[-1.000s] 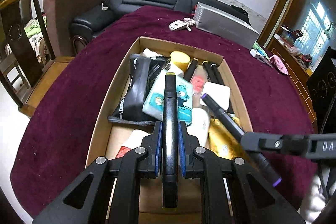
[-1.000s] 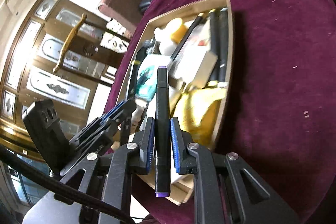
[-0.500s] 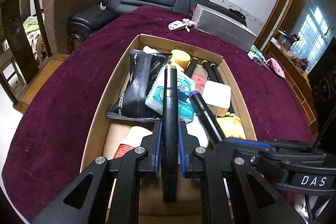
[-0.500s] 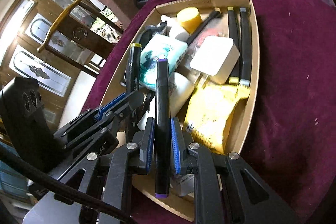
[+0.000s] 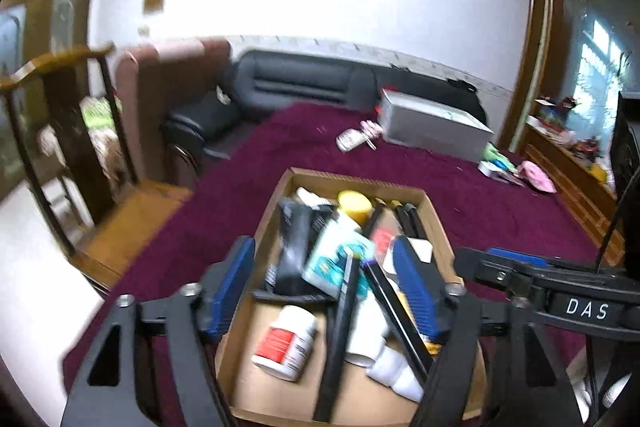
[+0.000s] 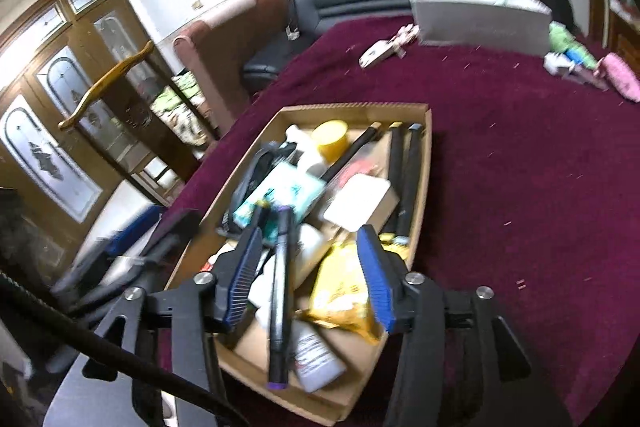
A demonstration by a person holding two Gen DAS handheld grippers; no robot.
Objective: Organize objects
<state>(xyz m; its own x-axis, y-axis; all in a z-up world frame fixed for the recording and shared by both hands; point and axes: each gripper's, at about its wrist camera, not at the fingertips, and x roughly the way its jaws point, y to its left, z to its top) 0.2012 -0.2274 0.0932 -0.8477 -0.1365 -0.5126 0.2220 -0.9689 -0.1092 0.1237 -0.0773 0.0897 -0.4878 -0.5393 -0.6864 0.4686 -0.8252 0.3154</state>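
Both grippers hang above the near end of the cardboard box (image 5: 434, 227), and both have just been opening, so each marker now lies free between spread jaws with no pad pressing on it.

The left gripper (image 5: 322, 287) stands wide apart. Its yellow-tipped marker (image 5: 340, 339) lies inside the box, long axis running from the box's near wall toward its far wall, resting across the red-labelled pill bottle (image 5: 286, 341) side and the white bottles. It sits roughly midway between the blue pads (image 5: 230, 283), touching neither.

The right gripper (image 6: 308, 273) is likewise released. Its purple-tipped marker (image 6: 279, 291) lies along the same near-to-far line in the box (image 6: 424, 187), closer to the left pad than the right, its purple end cap at the box's near wall and its tip pointing at the teal tissue pack (image 6: 280, 193). The yellow snack pouch (image 6: 344, 291) lies just beside it, toward the box's right wall.

Both markers look delivered. Two more black markers (image 6: 404, 179) lie along the box's right wall, parallel to these, so any regrasp would need jaws set across that near-to-far axis. The right hand is nearer the right wall.
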